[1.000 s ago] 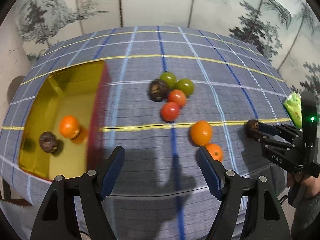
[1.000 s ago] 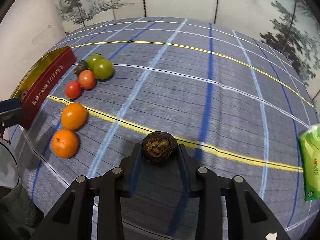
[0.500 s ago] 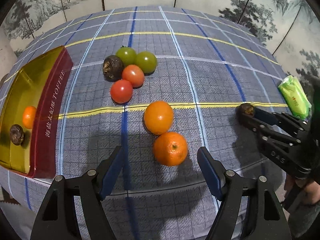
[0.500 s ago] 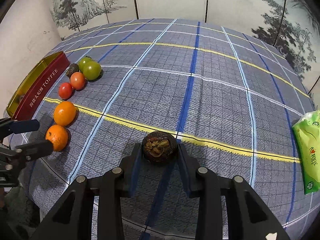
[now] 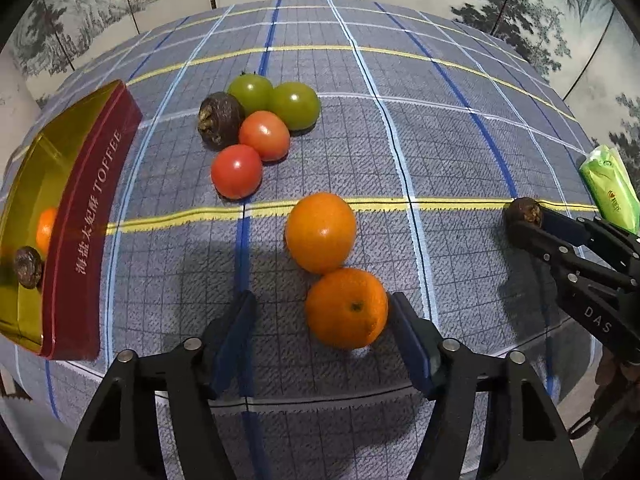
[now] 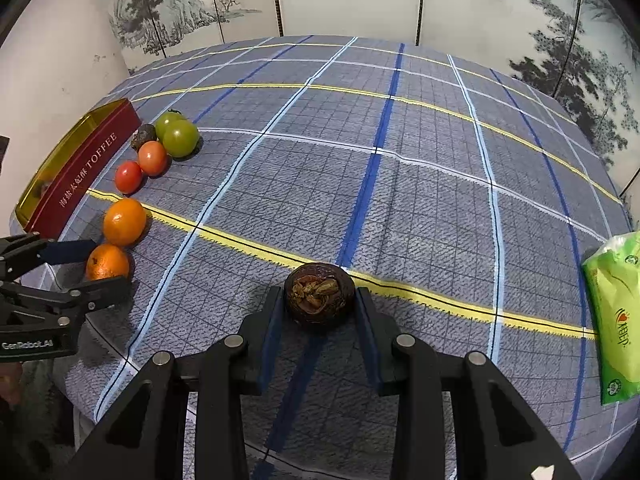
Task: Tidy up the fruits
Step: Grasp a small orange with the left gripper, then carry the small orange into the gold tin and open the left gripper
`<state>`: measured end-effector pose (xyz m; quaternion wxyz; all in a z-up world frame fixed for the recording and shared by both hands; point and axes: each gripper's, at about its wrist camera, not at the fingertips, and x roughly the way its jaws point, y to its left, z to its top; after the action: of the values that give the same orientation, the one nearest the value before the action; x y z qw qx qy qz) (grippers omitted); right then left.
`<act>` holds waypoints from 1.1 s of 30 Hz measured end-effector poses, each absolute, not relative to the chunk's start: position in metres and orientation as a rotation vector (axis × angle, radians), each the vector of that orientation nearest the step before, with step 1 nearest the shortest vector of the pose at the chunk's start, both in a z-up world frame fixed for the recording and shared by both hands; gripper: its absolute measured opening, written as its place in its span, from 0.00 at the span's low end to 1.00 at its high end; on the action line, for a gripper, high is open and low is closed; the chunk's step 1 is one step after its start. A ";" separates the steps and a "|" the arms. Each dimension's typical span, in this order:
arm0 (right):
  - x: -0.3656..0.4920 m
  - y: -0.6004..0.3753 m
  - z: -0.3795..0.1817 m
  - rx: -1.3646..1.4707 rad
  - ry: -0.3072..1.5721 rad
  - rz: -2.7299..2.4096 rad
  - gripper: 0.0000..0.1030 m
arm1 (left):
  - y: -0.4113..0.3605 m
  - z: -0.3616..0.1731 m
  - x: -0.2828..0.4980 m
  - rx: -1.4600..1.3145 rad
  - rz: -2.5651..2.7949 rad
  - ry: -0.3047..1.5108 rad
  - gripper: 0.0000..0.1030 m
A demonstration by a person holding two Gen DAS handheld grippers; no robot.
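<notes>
My left gripper is open, with its fingers on either side of the near orange; the orange sits closer to the right finger. A second orange lies just behind it. Two red tomatoes, two green tomatoes and a dark brown fruit cluster further back. The red and gold toffee tin at the left holds an orange and a brown fruit. My right gripper is shut on another dark brown fruit, also seen at the right of the left wrist view.
A green tissue pack lies at the table's right edge. The blue checked tablecloth covers the table. A painted folding screen stands behind. The table's front edge runs just under both grippers.
My left gripper has swung right from the tin and moved in until the near orange sits between its open fingers. My right gripper has kept its hold on the brown fruit.
</notes>
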<state>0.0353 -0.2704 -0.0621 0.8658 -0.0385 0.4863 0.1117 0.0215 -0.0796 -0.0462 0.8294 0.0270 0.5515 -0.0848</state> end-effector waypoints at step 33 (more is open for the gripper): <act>0.035 -0.265 -0.064 -0.110 1.015 0.212 0.33 | -0.011 0.005 0.021 -0.034 -0.137 1.102 0.37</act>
<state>0.0351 -0.2651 -0.0641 0.8670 -0.0528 0.4850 0.1012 0.0213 -0.0114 0.0051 0.8497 -0.0161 0.5230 -0.0649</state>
